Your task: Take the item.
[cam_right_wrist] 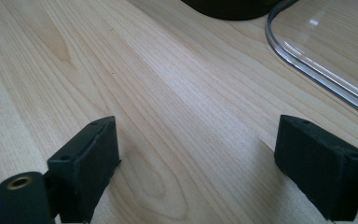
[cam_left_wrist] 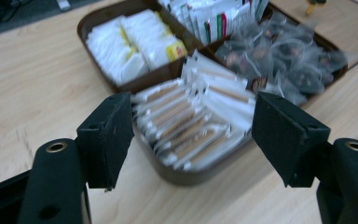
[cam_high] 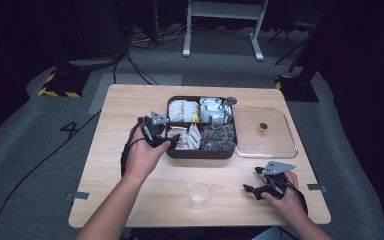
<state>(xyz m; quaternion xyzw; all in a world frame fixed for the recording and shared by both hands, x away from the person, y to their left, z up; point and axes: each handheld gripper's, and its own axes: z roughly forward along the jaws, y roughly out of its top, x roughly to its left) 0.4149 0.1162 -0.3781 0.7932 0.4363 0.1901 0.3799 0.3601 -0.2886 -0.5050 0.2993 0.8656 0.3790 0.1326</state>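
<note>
In the high view the left gripper (cam_high: pixel 161 131) hovers at the left edge of the dark compartment box (cam_high: pixel 201 152), which sits toward the far middle of the surface (cam_high: pixel 130 105); its near-left compartment holds the paper stick packets (cam_high: pixel 184 137) just beside the gripper. The right gripper (cam_high: pixel 260 182) rests near the surface's near-right corner, well apart from the box, with a clear cup (cam_high: pixel 199 193) toward the near edge and a clear lid (cam_high: pixel 266 134) lying right of the box. The left gripper view looks down between wide-open jaws, nothing held, with the stick packets (cam_left_wrist: pixel 193 121) lying beyond and between them, white sachets (cam_left_wrist: pixel 130 44) in the far compartment and dark pouches (cam_left_wrist: pixel 279 58) alongside. The right gripper view shows its jaws equally wide apart and empty over bare wood, the lid's rim (cam_right_wrist: pixel 317 70) at the upper right.
</note>
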